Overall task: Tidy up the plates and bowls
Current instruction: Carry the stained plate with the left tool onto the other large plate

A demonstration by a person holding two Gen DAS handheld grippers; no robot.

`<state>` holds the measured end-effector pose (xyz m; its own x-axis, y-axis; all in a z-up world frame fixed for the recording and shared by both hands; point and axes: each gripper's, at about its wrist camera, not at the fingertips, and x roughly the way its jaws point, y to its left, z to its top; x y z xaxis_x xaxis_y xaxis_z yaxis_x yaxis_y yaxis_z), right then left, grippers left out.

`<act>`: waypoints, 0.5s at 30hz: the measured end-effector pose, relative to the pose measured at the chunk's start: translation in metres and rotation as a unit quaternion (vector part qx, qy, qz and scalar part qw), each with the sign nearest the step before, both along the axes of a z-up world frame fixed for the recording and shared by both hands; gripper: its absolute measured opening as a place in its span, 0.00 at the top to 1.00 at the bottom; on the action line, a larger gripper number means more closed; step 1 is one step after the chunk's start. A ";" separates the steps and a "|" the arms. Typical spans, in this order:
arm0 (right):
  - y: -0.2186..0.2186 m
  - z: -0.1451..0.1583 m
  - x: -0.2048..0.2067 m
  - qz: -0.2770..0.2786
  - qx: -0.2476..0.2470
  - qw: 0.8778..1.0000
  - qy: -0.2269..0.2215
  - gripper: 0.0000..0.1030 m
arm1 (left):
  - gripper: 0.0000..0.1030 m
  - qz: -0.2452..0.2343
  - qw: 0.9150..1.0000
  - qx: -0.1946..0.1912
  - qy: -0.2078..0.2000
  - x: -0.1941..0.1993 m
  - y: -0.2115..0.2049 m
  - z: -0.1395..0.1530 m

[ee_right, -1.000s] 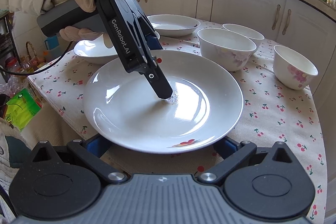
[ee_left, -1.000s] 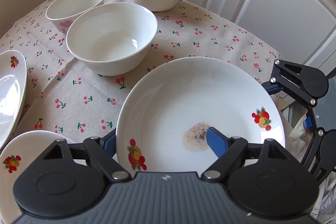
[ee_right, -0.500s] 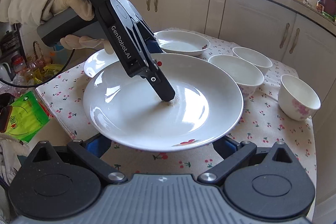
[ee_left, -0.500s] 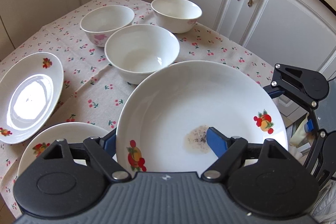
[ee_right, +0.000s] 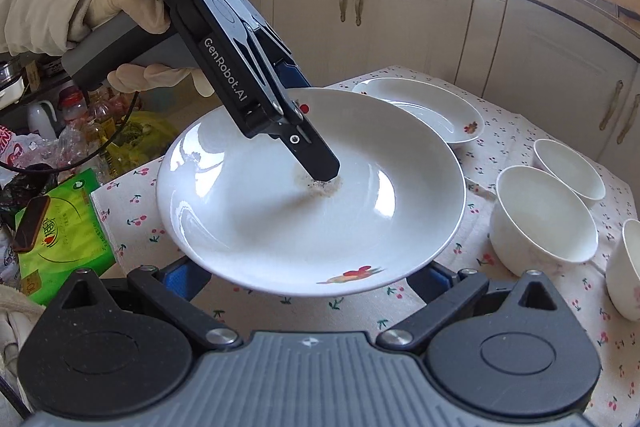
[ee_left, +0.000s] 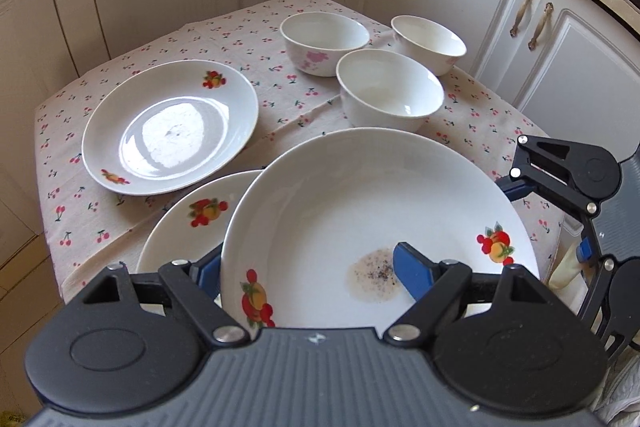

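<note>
"DAS" and "GenRobot.AI" are read on the left gripper (ee_right: 320, 169), whose fingers (ee_left: 412, 273) clamp the plate (ee_left: 360, 211); the right gripper's (ee_right: 308, 277) finger state cannot be told.

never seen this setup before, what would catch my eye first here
A large white plate held off the table with a speckled stain near its middle, the left gripper clamped over its rim. Beyond it on the cherry-print tablecloth: two more fruit-painted plates and three white bowls.
</note>
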<state>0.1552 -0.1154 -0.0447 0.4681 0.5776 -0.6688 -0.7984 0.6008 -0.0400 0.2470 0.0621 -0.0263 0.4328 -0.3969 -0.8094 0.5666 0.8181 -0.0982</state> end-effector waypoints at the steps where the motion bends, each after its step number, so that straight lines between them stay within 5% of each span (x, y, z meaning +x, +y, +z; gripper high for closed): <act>1: 0.005 0.000 0.002 0.002 -0.002 1.000 0.002 0.00 | 0.18 0.004 1.000 -0.002 0.001 0.002 0.004 -0.001; 15: 0.040 -0.008 0.025 0.001 -0.021 0.999 0.032 0.00 | 0.18 0.017 0.999 -0.025 0.027 0.025 0.034 -0.028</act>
<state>0.1806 -0.0755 -0.0522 0.4221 0.5494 -0.7211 -0.8011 0.5984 -0.0131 0.2720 0.0964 -0.0543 0.4031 -0.4233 -0.8113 0.5315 0.8300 -0.1690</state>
